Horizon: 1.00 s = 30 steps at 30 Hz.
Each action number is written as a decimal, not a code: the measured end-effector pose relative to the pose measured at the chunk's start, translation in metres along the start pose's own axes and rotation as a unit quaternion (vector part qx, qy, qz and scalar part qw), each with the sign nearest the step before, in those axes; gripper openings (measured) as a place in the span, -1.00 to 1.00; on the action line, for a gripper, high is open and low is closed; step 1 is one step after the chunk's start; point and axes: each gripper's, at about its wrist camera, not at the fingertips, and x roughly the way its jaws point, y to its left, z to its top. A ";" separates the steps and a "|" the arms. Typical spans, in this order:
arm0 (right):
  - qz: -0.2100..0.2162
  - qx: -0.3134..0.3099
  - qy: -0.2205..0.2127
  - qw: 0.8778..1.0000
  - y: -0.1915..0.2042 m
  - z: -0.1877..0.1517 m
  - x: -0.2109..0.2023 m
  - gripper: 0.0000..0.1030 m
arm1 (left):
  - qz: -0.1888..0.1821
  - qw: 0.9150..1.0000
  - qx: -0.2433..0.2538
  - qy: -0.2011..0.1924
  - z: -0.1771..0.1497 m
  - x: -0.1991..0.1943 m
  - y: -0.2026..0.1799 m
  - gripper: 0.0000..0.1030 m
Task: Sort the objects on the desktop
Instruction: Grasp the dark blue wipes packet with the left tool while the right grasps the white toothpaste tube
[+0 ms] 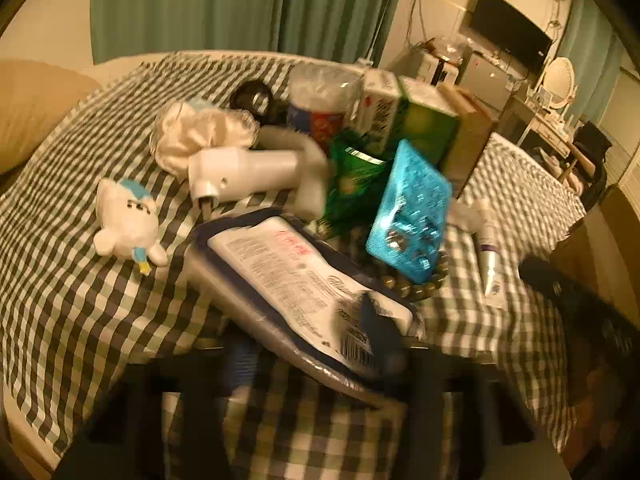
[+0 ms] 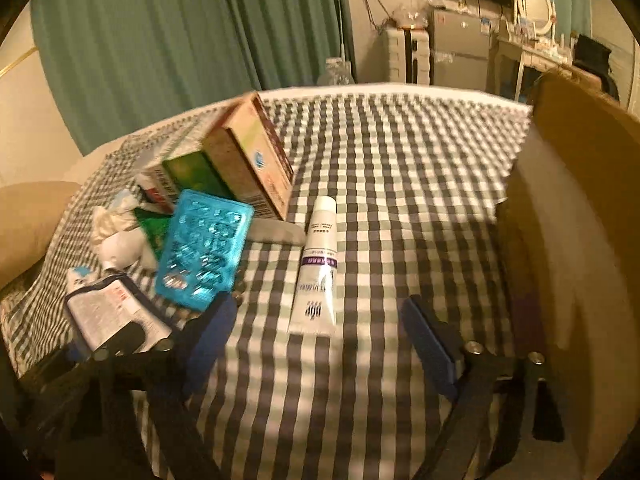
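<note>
My left gripper [image 1: 312, 356] is shut on a flat plastic packet [image 1: 280, 272] with a white printed label and a dark blue border. The packet hangs tilted over the checked cloth [image 1: 80, 312] and also shows at the lower left of the right wrist view as the packet [image 2: 108, 312]. My right gripper [image 2: 320, 340] stands open just above the cloth, nothing between its blue pads [image 2: 212, 328]. A white tube [image 2: 316, 272] lies right ahead of it. A blue blister pack [image 2: 204, 248] leans on the pile to the left.
The pile holds a white plush toy [image 1: 128, 224], a white handheld device [image 1: 248, 176], a green packet [image 1: 352, 184], several cartons [image 1: 424, 120] and a bead bracelet [image 1: 416, 284]. A brown carton [image 2: 252, 160] leans in it. An open cardboard box [image 2: 580, 220] stands at the right.
</note>
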 end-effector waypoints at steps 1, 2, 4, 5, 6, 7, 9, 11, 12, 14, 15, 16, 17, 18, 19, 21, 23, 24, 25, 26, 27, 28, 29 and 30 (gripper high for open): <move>0.000 0.000 0.005 1.000 0.000 0.004 0.008 0.46 | -0.013 1.000 -0.007 0.005 0.002 -0.002 -0.001 -0.40; 0.000 -0.002 0.008 1.000 0.001 0.007 0.015 0.44 | -0.024 1.000 -0.015 0.008 0.004 0.001 0.003 -0.44; -0.006 -0.014 0.011 1.000 0.005 0.014 0.030 0.40 | -0.027 0.999 -0.019 0.015 0.008 0.005 0.006 -0.48; -0.011 -0.021 0.015 1.000 0.008 0.017 0.037 0.34 | -0.032 0.999 -0.020 0.016 0.009 0.006 0.007 -0.53; -0.014 -0.025 0.020 0.999 0.010 0.019 0.044 0.28 | -0.034 0.999 -0.020 0.013 0.010 0.007 0.007 -0.55; -0.015 -0.027 0.026 0.999 0.011 0.019 0.050 0.24 | -0.036 0.999 -0.017 0.009 0.010 0.008 0.006 -0.57; -0.010 -0.023 0.043 0.999 0.012 0.019 0.064 0.14 | -0.042 0.999 -0.015 0.003 0.011 0.009 0.005 -0.60; -0.016 -0.029 0.046 0.998 0.014 0.017 0.068 0.12 | -0.047 0.999 -0.018 0.009 0.011 0.009 0.004 -0.61; -0.018 -0.033 0.043 0.998 0.015 0.016 0.068 0.05 | -0.045 0.999 -0.016 0.012 0.011 0.008 0.003 -0.62; -0.020 -0.036 0.043 0.998 0.017 0.014 0.067 -0.30 | -0.046 0.999 -0.009 0.008 0.011 0.004 0.001 -0.67; -0.025 -0.038 0.042 0.998 0.017 0.012 0.066 -0.44 | -0.039 0.999 -0.004 0.010 0.010 0.002 0.001 -0.68; -0.026 -0.036 0.043 0.998 0.014 0.008 0.064 -0.45 | -0.033 0.999 0.003 0.011 0.010 0.000 0.001 -0.71; -0.023 -0.033 0.046 0.998 0.013 0.006 0.062 -0.45 | -0.033 0.999 0.006 0.008 0.011 -0.003 0.001 -0.75; -0.020 -0.031 0.048 0.998 0.012 0.003 0.059 -0.45 | -0.032 0.999 0.007 0.005 0.011 -0.007 0.001 -0.76; -0.021 -0.031 0.051 0.998 0.010 0.001 0.055 -0.45 | -0.032 0.999 0.007 0.002 0.011 -0.012 0.001 -0.79; -0.016 -0.032 0.054 0.998 0.008 -0.006 0.044 -0.45 | -0.029 1.000 0.010 -0.001 0.011 -0.020 0.002 -0.83; -0.006 -0.028 0.058 0.998 0.005 -0.012 0.031 -0.46 | -0.024 1.000 0.016 -0.002 0.011 -0.028 0.002 -0.83; 0.003 -0.024 0.059 0.998 0.003 -0.013 0.024 -0.46 | -0.019 1.000 0.017 -0.003 0.011 -0.033 0.003 -0.83; 0.013 -0.018 0.060 0.998 0.003 -0.014 0.019 -0.46 | -0.018 1.000 0.017 -0.004 0.012 -0.037 0.004 -0.83; 0.019 -0.014 0.059 0.998 0.002 -0.014 0.013 -0.46 | -0.020 1.000 0.015 -0.004 0.012 -0.042 0.004 -0.83; 0.024 -0.011 0.056 0.998 0.002 -0.015 0.006 -0.46 | -0.020 1.000 0.016 -0.012 0.012 -0.047 0.004 -0.83; 0.028 -0.011 0.052 0.998 0.005 -0.016 -0.001 -0.46 | -0.019 1.000 0.017 -0.017 0.011 -0.053 0.005 -0.83; 0.030 -0.012 0.047 0.998 0.008 -0.017 -0.008 -0.46 | -0.014 1.000 0.020 -0.015 0.011 -0.057 0.005 -0.83; 0.036 -0.013 0.042 0.998 0.011 -0.019 -0.017 -0.46 | -0.011 1.000 0.021 -0.016 0.011 -0.062 0.006 -0.83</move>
